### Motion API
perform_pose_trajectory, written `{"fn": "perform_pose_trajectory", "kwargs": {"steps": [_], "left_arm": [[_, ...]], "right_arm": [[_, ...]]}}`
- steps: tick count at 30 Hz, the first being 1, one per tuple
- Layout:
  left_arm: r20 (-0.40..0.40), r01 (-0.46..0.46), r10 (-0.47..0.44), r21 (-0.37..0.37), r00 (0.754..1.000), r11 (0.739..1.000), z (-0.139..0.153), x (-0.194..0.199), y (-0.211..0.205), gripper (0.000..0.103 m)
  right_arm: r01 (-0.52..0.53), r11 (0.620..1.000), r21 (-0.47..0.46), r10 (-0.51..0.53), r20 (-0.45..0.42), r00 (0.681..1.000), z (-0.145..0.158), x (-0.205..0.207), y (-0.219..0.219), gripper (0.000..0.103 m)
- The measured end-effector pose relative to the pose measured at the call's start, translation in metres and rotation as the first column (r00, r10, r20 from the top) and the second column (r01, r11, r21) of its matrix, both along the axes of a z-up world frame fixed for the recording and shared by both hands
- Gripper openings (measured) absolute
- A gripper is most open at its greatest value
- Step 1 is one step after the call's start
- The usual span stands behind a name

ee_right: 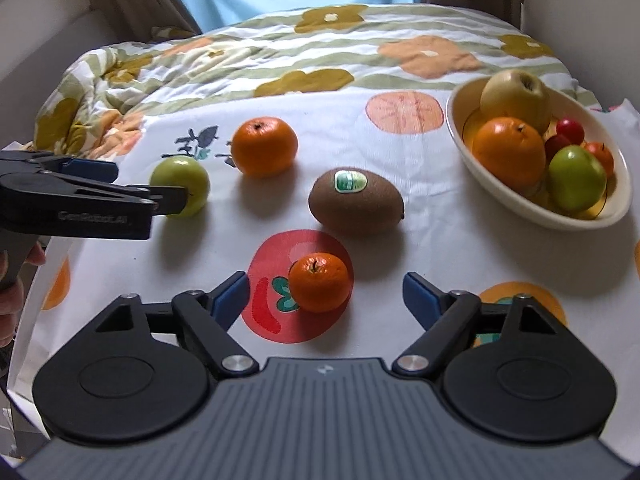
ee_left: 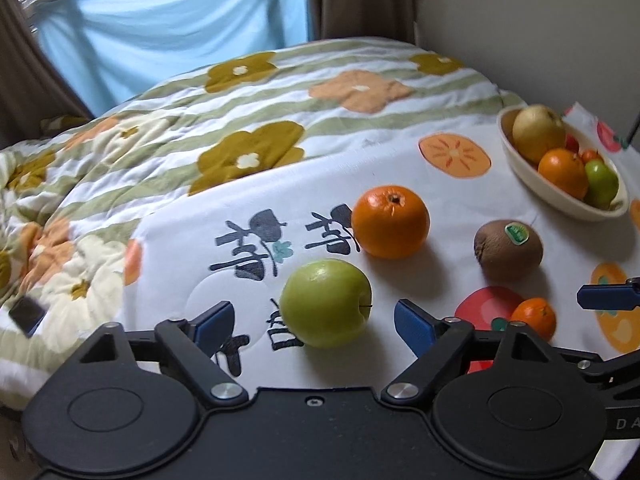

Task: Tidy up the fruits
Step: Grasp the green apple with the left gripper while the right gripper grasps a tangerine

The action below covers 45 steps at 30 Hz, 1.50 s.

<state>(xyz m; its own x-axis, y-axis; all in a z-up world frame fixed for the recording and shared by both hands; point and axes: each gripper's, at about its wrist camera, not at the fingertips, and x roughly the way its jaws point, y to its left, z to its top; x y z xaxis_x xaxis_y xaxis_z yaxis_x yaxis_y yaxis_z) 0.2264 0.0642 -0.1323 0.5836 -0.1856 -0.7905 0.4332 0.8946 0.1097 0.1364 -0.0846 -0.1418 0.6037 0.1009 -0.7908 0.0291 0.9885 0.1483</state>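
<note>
My left gripper (ee_left: 314, 322) hangs over the cloth (ee_left: 420, 208), fingers (ee_left: 216, 320) spread wide on either side of a green apple (ee_left: 326, 304). The blue pads stand clear of the apple on both sides; nothing gripped. From the right wrist view the same gripper (ee_right: 176, 200) comes in from the left edge with the apple (ee_right: 180, 186) at its tip, and part of a hand (ee_right: 12, 280) shows below it.

My right gripper (ee_right: 326, 294) has its fingers (ee_right: 232, 294) wide too, with a small mandarin (ee_right: 319, 282) between them, nearer the left finger. No contact that I can see. The mandarin sits on a red tomato print. In the left wrist view it (ee_left: 534, 318) lies just beyond the right-hand finger, and one blue finger of the right gripper (ee_left: 606, 296) pokes in from the right edge.

Loose fruit on the cloth: a large orange (ee_right: 265, 146) just beyond the green apple, and a kiwi (ee_right: 356, 200) with a green sticker between orange and mandarin, apart from both.

The cream bowl (ee_right: 520, 208) stands at the far right on the cloth, well apart from the loose fruit. Inside: a yellow apple (ee_right: 514, 94) at the back, an orange (ee_right: 508, 152), a green apple (ee_right: 576, 178), and some small red fruits behind them.

The cloth lies on a bed, over a flowered quilt (ee_right: 280, 60). Blue curtain (ee_left: 160, 24) behind.
</note>
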Motion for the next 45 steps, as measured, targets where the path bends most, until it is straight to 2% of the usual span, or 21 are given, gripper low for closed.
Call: {"fn": "perform_pose_trajectory", "kwargs": {"steps": [5, 8, 12, 21, 28, 35, 38, 39, 45], "left_arm": [[-0.007, 0.029, -0.028, 0.022, 1.000, 0.999, -0.012, 0.007, -0.005, 0.086], [-0.017, 0.038, -0.038, 0.014, 0.999, 0.999, -0.014, 0.010, -0.006, 0.074], [-0.016, 0.042, -0.041, 0.028, 0.999, 0.999, -0.017, 0.011, -0.009, 0.062], [-0.033, 0.032, -0.032, 0.010, 0.999, 0.999, -0.015, 0.010, -0.005, 0.062], [-0.034, 0.024, -0.023, 0.011, 0.999, 1.000, -0.014, 0.001, -0.002, 0.061], [-0.027, 0.008, -0.007, 0.014, 1.000, 1.000, -0.013, -0.007, 0.000, 0.061], [-0.026, -0.002, 0.003, 0.014, 1.000, 1.000, -0.013, -0.011, 0.001, 0.061], [-0.026, -0.007, 0.007, 0.015, 1.000, 1.000, -0.013, -0.012, 0.002, 0.061], [-0.006, -0.042, 0.043, 0.006, 0.999, 0.999, -0.004, -0.022, 0.006, 0.061]], "right_arm": [[0.006, 1.000, -0.018, -0.006, -0.015, 1.000, -0.007, 0.004, 0.003, 0.091], [0.006, 1.000, -0.013, -0.006, -0.025, 1.000, -0.010, 0.006, 0.003, 0.090], [0.000, 1.000, -0.014, 0.000, -0.034, 0.999, -0.012, 0.007, 0.003, 0.083], [0.002, 1.000, -0.002, -0.002, -0.024, 1.000, -0.013, 0.010, -0.001, 0.080], [-0.031, 0.999, -0.007, 0.031, -0.015, 0.999, -0.011, 0.013, 0.001, 0.068], [-0.070, 0.997, -0.018, 0.069, -0.018, 0.997, -0.012, 0.015, 0.005, 0.064], [-0.081, 0.996, -0.025, 0.081, -0.016, 0.997, -0.012, 0.017, 0.004, 0.058], [-0.089, 0.996, -0.019, 0.089, -0.014, 0.996, -0.012, 0.018, 0.004, 0.052], [-0.104, 0.994, -0.023, 0.104, 0.007, 0.995, -0.005, 0.016, 0.002, 0.052]]}}
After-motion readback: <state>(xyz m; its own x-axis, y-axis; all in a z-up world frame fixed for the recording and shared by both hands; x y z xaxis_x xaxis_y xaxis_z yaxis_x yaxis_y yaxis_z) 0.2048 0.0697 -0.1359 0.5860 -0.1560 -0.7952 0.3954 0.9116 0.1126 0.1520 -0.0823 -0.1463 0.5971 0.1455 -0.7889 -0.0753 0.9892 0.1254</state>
